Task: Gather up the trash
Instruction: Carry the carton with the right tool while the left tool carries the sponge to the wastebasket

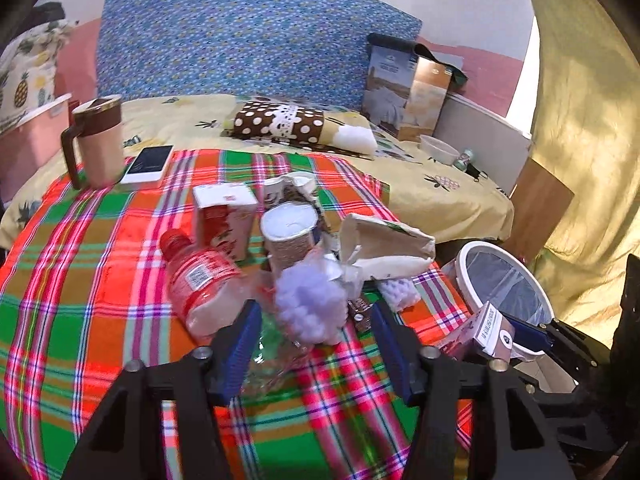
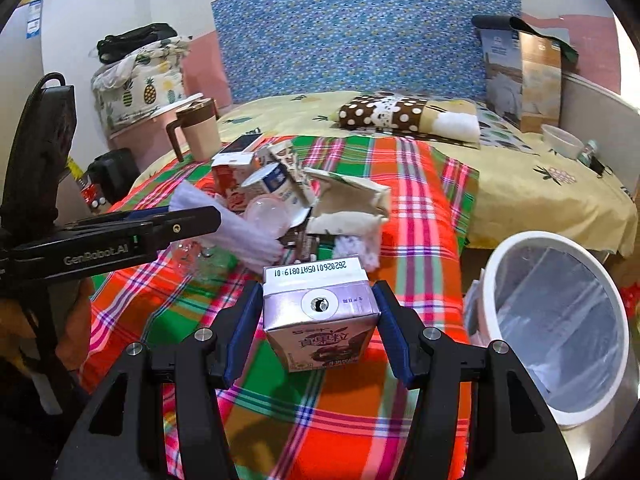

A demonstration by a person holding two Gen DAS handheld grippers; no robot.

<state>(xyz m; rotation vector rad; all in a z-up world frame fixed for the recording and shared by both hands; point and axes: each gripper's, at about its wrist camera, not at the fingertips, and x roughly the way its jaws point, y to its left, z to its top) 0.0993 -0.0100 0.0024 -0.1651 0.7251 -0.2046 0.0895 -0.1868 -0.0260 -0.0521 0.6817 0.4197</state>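
A pile of trash lies on the plaid cloth (image 1: 80,280): a red-labelled plastic bottle (image 1: 200,284), a red carton (image 1: 226,216), a paper cup (image 1: 290,232), a torn white paper bag (image 1: 388,248) and pale purple foam wrap (image 1: 312,304). My left gripper (image 1: 316,344) is open, its jaws either side of the foam wrap and some clear plastic (image 1: 272,352). My right gripper (image 2: 316,328) is shut on a purple drink carton (image 2: 320,316), held above the cloth left of the white bin (image 2: 556,320). The carton (image 1: 484,332) also shows in the left wrist view by the bin (image 1: 504,284).
A brown-lidded mug (image 1: 98,140) and a white phone (image 1: 148,164) stand at the cloth's far left. A polka-dot pillow (image 1: 288,120), a box (image 1: 404,92) and a small bowl (image 1: 438,148) lie on the yellow bed beyond. A gold curtain (image 1: 592,140) hangs at right.
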